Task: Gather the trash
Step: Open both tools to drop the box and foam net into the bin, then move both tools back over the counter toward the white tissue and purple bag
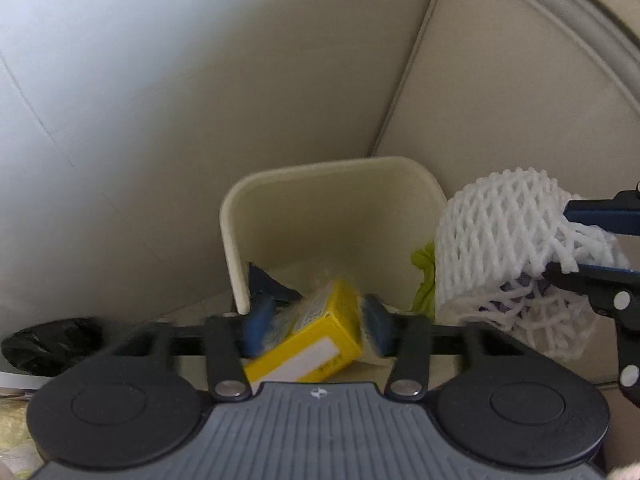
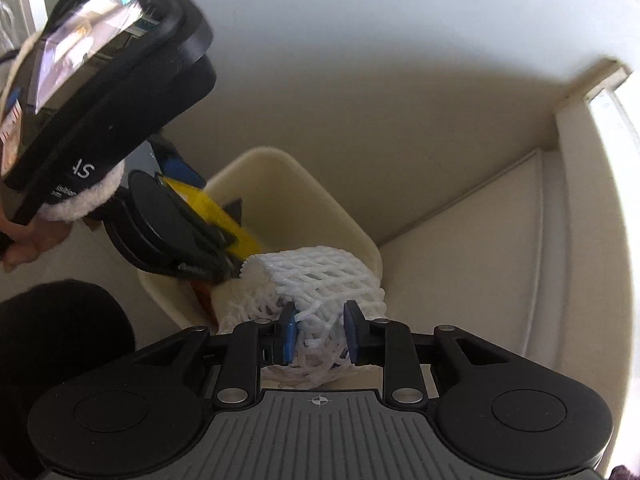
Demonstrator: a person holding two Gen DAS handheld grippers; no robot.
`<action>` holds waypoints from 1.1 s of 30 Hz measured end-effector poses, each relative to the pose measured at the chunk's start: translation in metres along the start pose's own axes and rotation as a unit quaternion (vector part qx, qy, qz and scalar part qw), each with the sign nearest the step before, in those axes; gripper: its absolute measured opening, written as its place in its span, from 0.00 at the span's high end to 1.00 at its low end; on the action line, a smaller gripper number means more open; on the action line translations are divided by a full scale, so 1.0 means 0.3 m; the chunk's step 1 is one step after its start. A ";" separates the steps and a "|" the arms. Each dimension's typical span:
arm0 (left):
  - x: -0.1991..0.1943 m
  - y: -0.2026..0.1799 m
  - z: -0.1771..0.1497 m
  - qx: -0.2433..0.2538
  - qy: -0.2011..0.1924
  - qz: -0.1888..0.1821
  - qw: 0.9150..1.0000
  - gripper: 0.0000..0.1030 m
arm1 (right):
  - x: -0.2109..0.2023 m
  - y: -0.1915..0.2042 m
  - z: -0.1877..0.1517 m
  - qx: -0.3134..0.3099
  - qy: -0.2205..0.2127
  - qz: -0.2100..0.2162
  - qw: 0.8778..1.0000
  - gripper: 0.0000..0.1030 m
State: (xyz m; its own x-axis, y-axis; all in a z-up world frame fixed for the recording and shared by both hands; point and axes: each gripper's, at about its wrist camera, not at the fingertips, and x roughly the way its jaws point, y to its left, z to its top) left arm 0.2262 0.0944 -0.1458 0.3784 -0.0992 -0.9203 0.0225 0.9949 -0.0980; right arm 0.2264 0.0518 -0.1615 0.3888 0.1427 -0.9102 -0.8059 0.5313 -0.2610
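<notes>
Jaws of right gripper (image 2: 318,336) pinching white foam fruit net (image 2: 320,280) at bunched end; net looking featherlight, springy, easily crushed. Left gripper (image 1: 314,322) clamping yellow carton (image 1: 320,332) in crinkly wrap; stiff, likely slippery. Both hanging over cream bin (image 1: 232,240) rim in wall corner.

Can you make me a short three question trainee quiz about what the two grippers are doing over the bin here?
1. True or false: the right gripper pinches a white foam net.
2. What sits between the left gripper pads: A yellow box, B black bag, C green wrapper?
3. Which container lies beneath both items?

Key:
1. True.
2. A, the yellow box.
3. The cream bin.
</notes>
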 end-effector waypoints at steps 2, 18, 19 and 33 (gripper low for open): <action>-0.001 0.028 -0.042 0.000 -0.003 -0.005 1.000 0.52 | 0.022 0.016 0.006 -0.002 0.009 -0.006 1.000 0.76; -0.016 0.023 -0.043 0.004 -0.013 0.006 1.000 0.22 | -0.030 0.014 0.041 0.028 -0.016 -0.005 0.999 0.29; -0.012 0.014 -0.039 0.004 -0.014 0.006 1.000 0.21 | -0.040 0.013 0.043 0.030 -0.020 -0.006 0.999 0.28; -0.176 0.009 -0.017 0.050 -0.053 0.010 0.997 0.07 | -0.328 -0.044 -0.058 0.080 -0.107 -0.004 0.991 0.19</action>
State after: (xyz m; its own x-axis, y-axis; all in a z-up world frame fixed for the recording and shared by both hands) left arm 0.2015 0.1024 -0.0994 0.4753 -0.0819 -0.8760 0.1041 0.9939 -0.0364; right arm 0.1910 0.0162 -0.0739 0.4952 0.3024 -0.8145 -0.7275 0.6568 -0.1985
